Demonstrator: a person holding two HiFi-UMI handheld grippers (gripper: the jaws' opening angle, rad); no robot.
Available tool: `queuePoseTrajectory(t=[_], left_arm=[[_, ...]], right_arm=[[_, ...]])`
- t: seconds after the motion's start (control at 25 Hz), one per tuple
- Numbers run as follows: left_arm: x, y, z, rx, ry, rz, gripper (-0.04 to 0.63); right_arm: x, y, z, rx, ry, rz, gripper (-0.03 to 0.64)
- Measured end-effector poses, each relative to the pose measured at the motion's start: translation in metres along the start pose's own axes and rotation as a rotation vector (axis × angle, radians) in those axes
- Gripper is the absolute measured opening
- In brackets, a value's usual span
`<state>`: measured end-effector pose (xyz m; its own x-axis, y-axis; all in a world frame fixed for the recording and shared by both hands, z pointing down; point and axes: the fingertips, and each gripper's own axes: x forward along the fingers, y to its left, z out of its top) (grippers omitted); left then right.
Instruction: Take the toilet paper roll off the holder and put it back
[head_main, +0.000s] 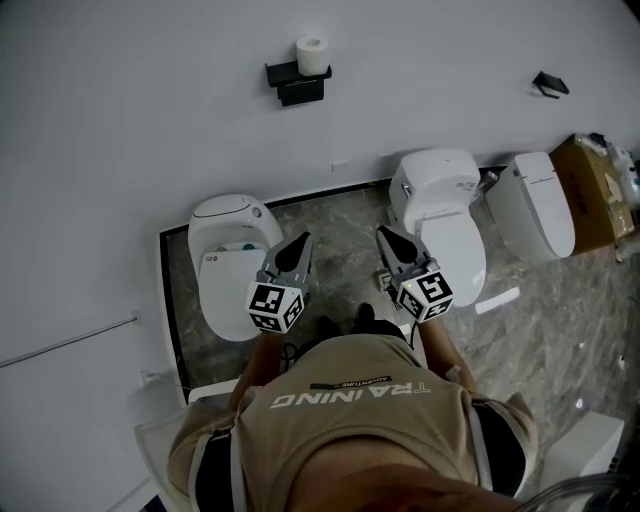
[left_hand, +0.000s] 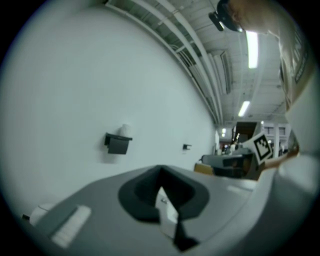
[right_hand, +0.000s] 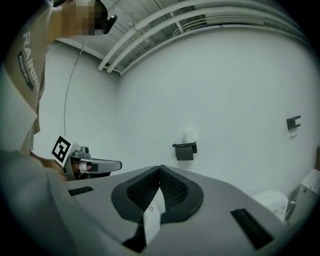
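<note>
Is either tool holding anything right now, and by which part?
Nothing held. Left tool and right tool are shut, empty; the roll stands on the holder.

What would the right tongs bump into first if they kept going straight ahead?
The right tongs would probably meet the white wall, just below-left of the black holder carrying the paper roll; depth is unclear.

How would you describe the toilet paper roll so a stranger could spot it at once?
Start at the white wall above the toilets. Of its two black fittings, take the larger, left one, the holder. The toilet paper roll stands upright on top: the other fitting carries nothing.
</note>
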<state>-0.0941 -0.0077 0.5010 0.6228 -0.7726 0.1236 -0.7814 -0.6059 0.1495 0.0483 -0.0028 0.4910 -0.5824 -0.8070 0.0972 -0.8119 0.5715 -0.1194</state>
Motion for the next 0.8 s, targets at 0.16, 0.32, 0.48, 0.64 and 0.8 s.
queuePoseTrajectory(t=[0.16,0.32,0.48,0.64,0.8], left_arm=[[-0.003,-0.014,-0.007,-0.017,0.012,-0.005,-0.002],[-0.003,-0.028,-0.005,0.001,0.029,-0.017,-0.002],[-0.002,-0.037,0.009,0.018,0.003,0.008,-0.002],[-0.005,-0.046,0.008,0.005,-0.006,0.034,-0.002],[-0.008,-0.053,0.004,-0.001,-0.005,0.053,-0.002]], right_arm=[[-0.009,0.004,0.002,-0.014,0.002,0.016,0.014],[-0.019,0.004,0.004,-0.018,0.0,0.034,0.014],[-0.028,0.003,0.01,-0.019,-0.011,0.067,0.014],[-0.032,0.002,0.014,-0.036,-0.015,0.095,0.014],[-0.036,0.003,0.014,-0.042,-0.017,0.119,0.014]])
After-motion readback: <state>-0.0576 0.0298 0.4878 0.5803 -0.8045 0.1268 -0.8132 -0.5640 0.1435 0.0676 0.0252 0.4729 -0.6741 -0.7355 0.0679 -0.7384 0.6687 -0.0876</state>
